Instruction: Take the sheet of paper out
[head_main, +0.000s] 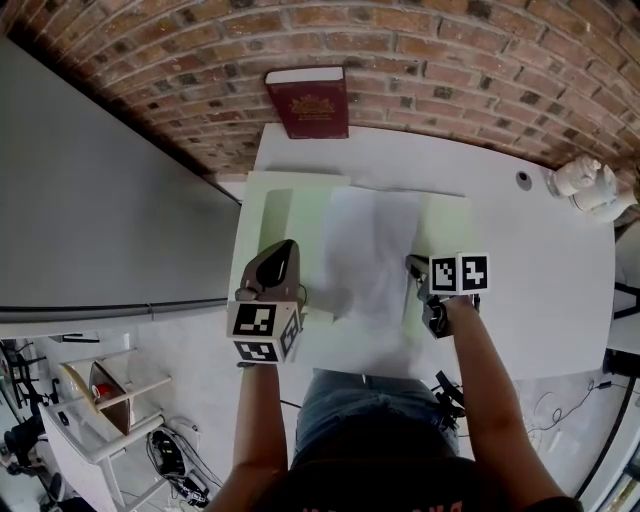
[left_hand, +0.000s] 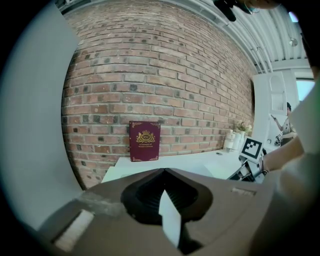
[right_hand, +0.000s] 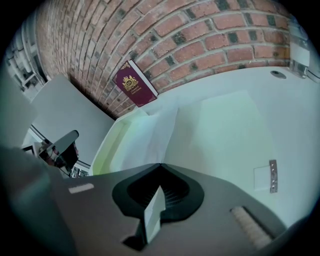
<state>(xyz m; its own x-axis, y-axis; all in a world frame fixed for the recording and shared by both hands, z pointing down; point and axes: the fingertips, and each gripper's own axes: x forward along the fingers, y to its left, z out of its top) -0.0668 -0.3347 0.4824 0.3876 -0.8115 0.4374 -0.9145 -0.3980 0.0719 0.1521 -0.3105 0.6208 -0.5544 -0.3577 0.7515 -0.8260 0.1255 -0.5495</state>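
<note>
A pale green folder (head_main: 275, 210) lies open on the white table (head_main: 540, 280), with a white sheet of paper (head_main: 372, 260) across its middle. My left gripper (head_main: 287, 250) sits over the folder's left part. In the left gripper view its jaws (left_hand: 166, 202) are shut on a thin pale edge, apparently the folder's. My right gripper (head_main: 413, 265) is at the sheet's right edge. In the right gripper view (right_hand: 155, 205) it is shut on a thin pale strip, apparently the sheet (right_hand: 150, 135). The folder (right_hand: 107, 150) extends to the left there.
A dark red book (head_main: 308, 103) leans upright against the brick wall at the table's far edge. White bottles (head_main: 590, 185) stand at the far right corner beside a small round cable hole (head_main: 523, 180). A grey panel (head_main: 90, 200) borders the table's left side.
</note>
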